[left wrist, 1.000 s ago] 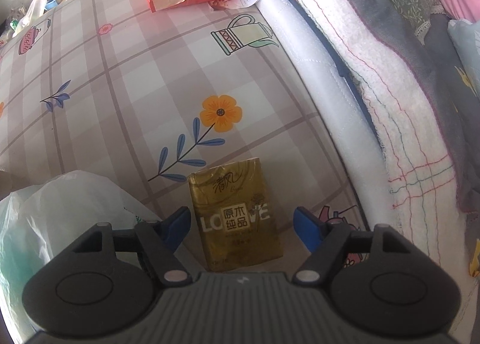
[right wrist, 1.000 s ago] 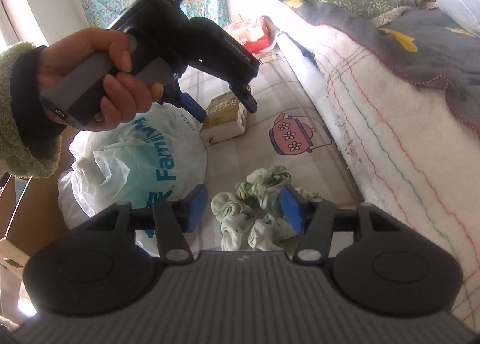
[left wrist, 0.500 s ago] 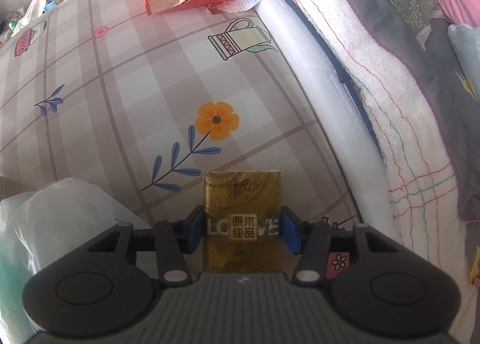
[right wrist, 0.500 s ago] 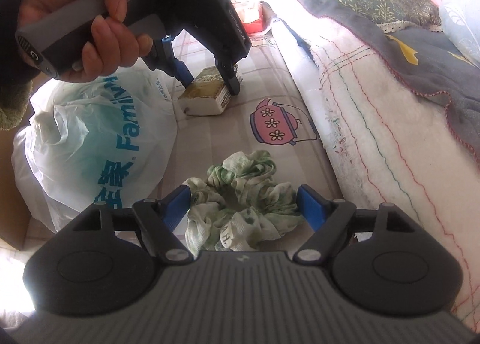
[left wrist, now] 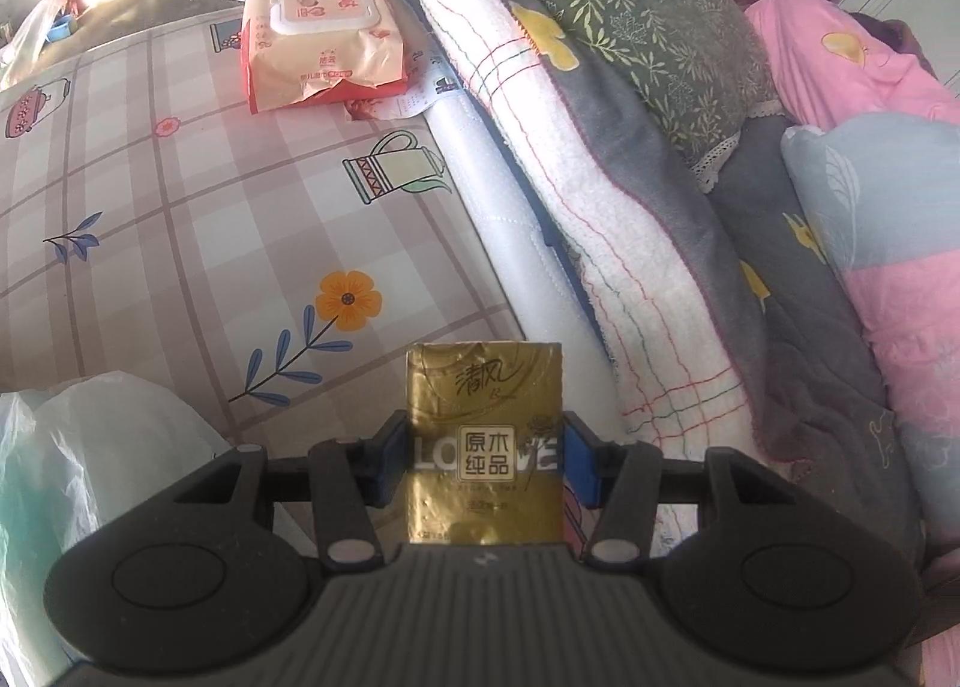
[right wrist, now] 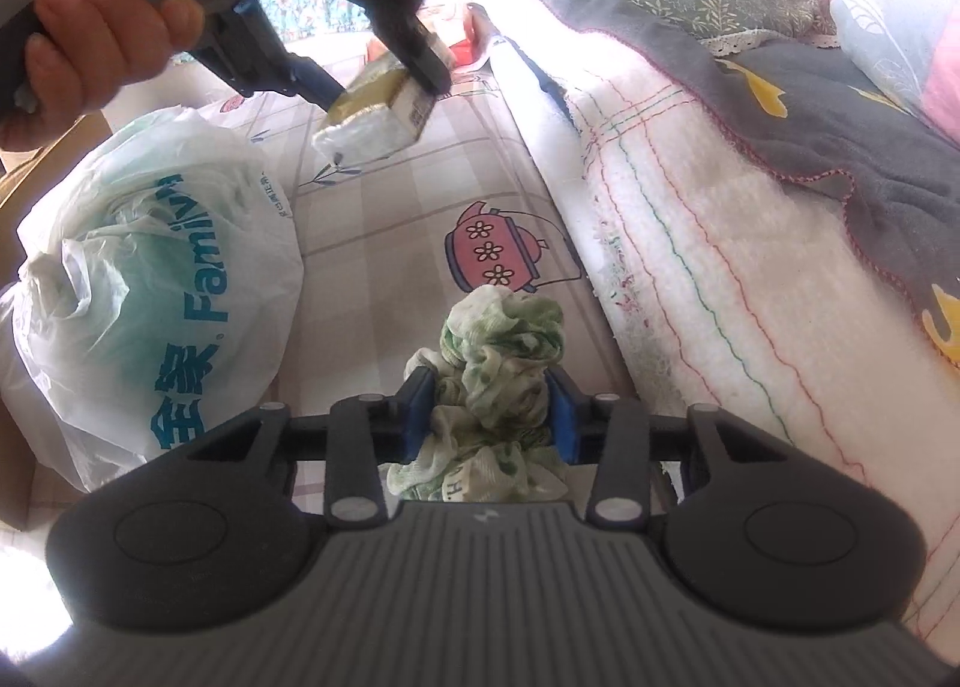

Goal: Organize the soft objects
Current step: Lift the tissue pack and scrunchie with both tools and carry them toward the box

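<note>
**Both soft things gripped, neither put away**

Our left gripper [left wrist: 485,456] holds the tissue pack [left wrist: 485,441] clear of the patterned mat [left wrist: 180,219]. Our right gripper's [right wrist: 492,411] jaws are closing on the green cloth [right wrist: 501,369] near the mat's bed-side edge. Placing both remains; the plastic bag [right wrist: 156,291] looks likeliest.

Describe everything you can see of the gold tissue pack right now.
The gold tissue pack is a small, flat rectangular packet in shiny gold film with Chinese print and pale "LOVE" lettering; its end shows white tissue. The left tool clamps it across its short sides, blue pads pressing both edges. In the right wrist view it hangs tilted, lifted clear of the patterned mat, near the white plastic bag, touching nothing else.
</note>
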Demonstrator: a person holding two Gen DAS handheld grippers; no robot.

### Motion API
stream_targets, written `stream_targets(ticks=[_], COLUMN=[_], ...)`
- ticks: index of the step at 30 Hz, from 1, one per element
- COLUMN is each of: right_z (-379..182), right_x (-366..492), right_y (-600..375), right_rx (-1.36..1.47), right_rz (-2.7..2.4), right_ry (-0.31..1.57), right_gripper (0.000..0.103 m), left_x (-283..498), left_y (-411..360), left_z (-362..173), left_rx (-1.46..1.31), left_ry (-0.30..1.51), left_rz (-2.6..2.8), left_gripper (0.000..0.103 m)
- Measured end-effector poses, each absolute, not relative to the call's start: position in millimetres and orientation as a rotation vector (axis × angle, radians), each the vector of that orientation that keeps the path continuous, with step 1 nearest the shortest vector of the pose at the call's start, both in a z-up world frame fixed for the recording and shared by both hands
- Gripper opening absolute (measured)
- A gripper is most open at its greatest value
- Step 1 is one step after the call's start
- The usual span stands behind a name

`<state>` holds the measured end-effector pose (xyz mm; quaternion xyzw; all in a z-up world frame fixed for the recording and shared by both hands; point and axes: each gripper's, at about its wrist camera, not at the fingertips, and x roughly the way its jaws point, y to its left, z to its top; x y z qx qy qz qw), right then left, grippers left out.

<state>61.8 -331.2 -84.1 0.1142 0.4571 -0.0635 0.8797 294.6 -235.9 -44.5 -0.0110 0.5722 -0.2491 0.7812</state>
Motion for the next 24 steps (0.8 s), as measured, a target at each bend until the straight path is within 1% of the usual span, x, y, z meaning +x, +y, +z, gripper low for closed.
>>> stream_targets(ticks=[2, 5, 11, 14, 19, 24], right_z=[-84, -84, -79, -71, -58, -37], right_x=[59, 55, 48, 43, 39, 40], right_y=[-338, -345, -354, -355, -357, -348], right_rx=[0.287, 0.358, 0.460, 0.465, 0.468, 0.442], right_rz=[-0.143, -0.144, -0.129, -0.125, -0.115, -0.093], right_ry=[0.945, 0.936, 0.915, 0.893, 0.867, 0.847], right_gripper=[0.026, 0.022, 0.020, 0.019, 0.019, 0.019], left_x=[286, 269, 230, 204, 165, 133], left_y=[-228, -210, -148, -99, -20, 51], left_z=[-26, 6, 69, 94, 105, 80], left_rx=[-0.049, -0.079, -0.129, -0.161, -0.244, -0.352], left_ry=[1.210, 1.164, 1.053, 0.989, 0.939, 0.962], left_rz=[-0.558, -0.582, -0.576, -0.517, -0.378, -0.255], left_gripper=[0.053, 0.053, 0.053, 0.053, 0.053, 0.053])
